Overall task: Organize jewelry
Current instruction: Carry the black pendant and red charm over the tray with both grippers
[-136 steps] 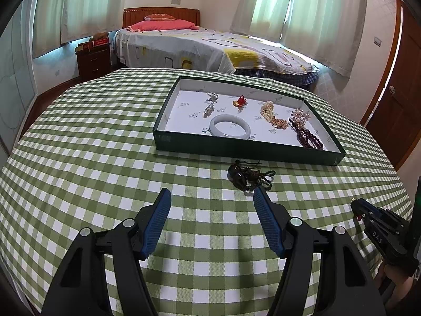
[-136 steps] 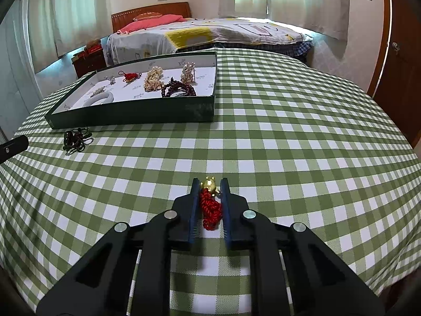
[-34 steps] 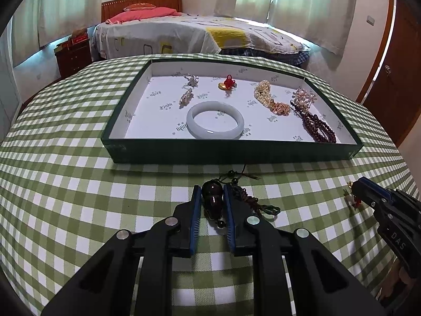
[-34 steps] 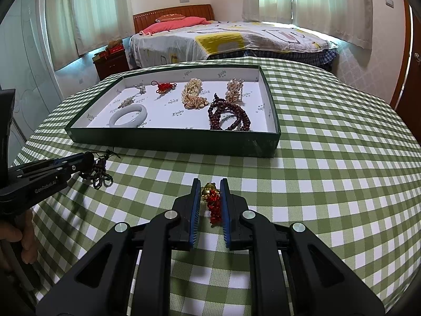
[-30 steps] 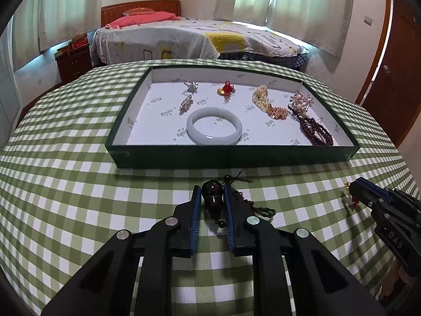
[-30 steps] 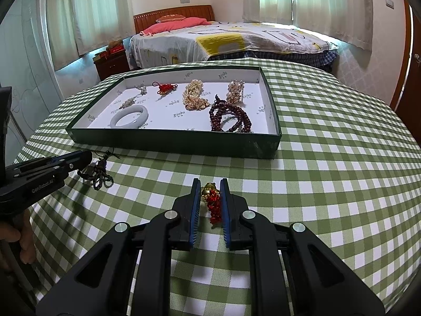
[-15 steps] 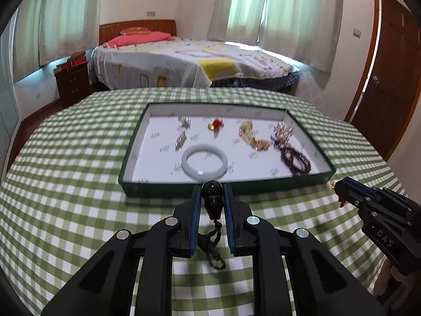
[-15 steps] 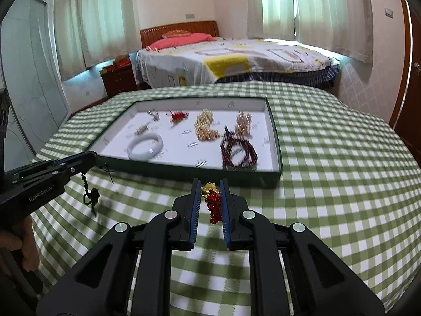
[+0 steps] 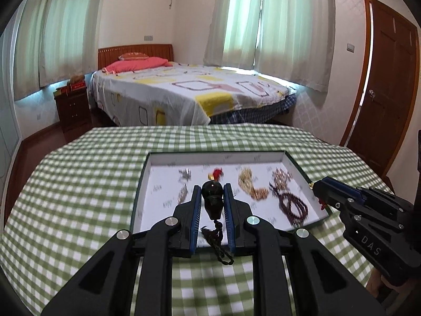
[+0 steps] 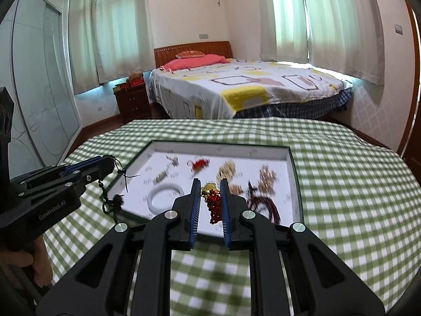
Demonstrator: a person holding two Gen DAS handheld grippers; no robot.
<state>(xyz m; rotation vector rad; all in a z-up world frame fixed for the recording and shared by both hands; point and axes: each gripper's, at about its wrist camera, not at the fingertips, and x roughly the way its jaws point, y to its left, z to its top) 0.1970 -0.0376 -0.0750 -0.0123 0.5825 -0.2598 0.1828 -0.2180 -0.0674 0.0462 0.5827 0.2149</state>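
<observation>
Green-checked tablecloth covers the table, with a bed beyond it. One green tray with a white floor sits at centre. Left gripper is clamped on one dark bead pendant, its cord hanging, held above the tray's near edge. Right gripper is clamped on one gold-and-red charm, above the tray's near side. Tray contents, blurred: one white bangle, one dark bead bracelet, one red ornament.
</observation>
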